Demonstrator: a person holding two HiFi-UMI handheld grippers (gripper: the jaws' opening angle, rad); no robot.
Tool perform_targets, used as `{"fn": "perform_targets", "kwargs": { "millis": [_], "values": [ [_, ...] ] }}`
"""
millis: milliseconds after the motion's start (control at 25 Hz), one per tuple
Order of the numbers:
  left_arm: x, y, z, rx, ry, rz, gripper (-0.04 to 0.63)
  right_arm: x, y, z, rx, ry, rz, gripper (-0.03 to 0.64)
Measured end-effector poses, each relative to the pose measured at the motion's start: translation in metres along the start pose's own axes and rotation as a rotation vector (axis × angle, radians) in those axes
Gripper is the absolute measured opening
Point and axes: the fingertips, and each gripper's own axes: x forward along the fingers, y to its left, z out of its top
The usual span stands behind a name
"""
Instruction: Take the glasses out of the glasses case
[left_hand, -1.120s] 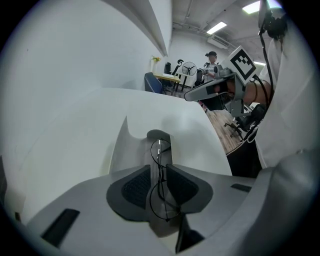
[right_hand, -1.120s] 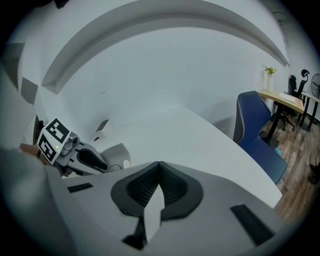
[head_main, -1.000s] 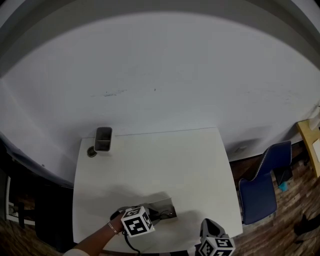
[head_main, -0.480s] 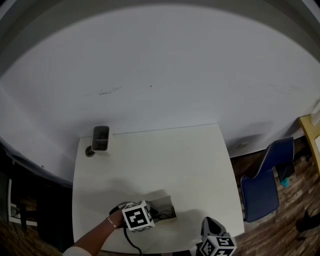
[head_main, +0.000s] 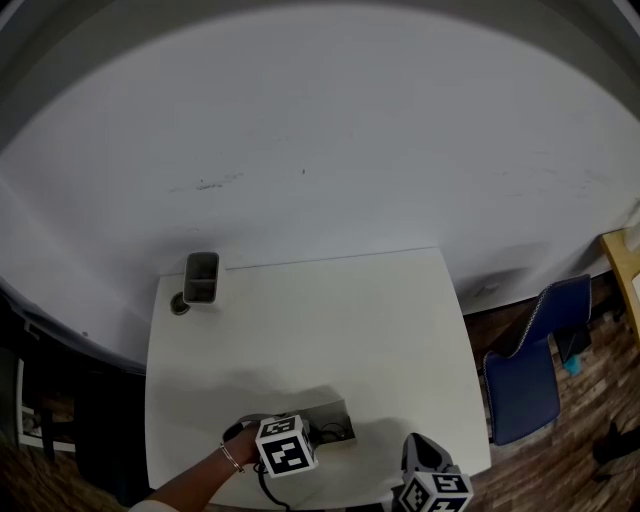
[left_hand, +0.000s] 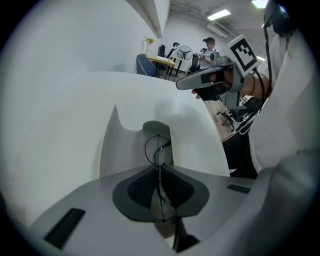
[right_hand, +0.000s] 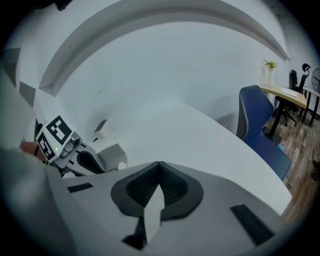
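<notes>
Table (head_main: 350, 310) | glasses (left_hand: 158, 149), long axis along jaws | left hand-held gripper (left_hand: 158, 168) closing on them

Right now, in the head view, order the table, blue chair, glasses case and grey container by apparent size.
Largest: table
Then: blue chair
Unranked: glasses case and grey container look about alike.

white wall (head_main: 320, 130) behind white table (head_main: 330, 310); blue chair (head_main: 520, 385) right, wood floor (head_main: 580, 450)

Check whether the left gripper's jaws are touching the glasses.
Touching. In the left gripper view, the closing jaws of the left gripper pinch the wire frame of the glasses.
</notes>
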Motion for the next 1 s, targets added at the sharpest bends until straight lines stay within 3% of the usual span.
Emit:
{"fn": "perform_targets", "kwargs": {
  "millis": [320,680,1000],
  "values": [
    [0.000,0.000,0.001,-0.008,-0.015,-0.002,0.044,0.002,0.001,0.001,0.000,-0.001,-0.004,0.032],
    [-0.007,0.006,-0.001,-0.121,-0.113,0.012,0.025,-0.003,0.003,0.003,0.003,-0.010,-0.010,0.032],
    [-0.018,0.019,-0.004,-0.150,-0.169,0.110,0.023,-0.010,0.001,0.002,-0.004,-0.022,-0.017,0.032]
  ]
}}
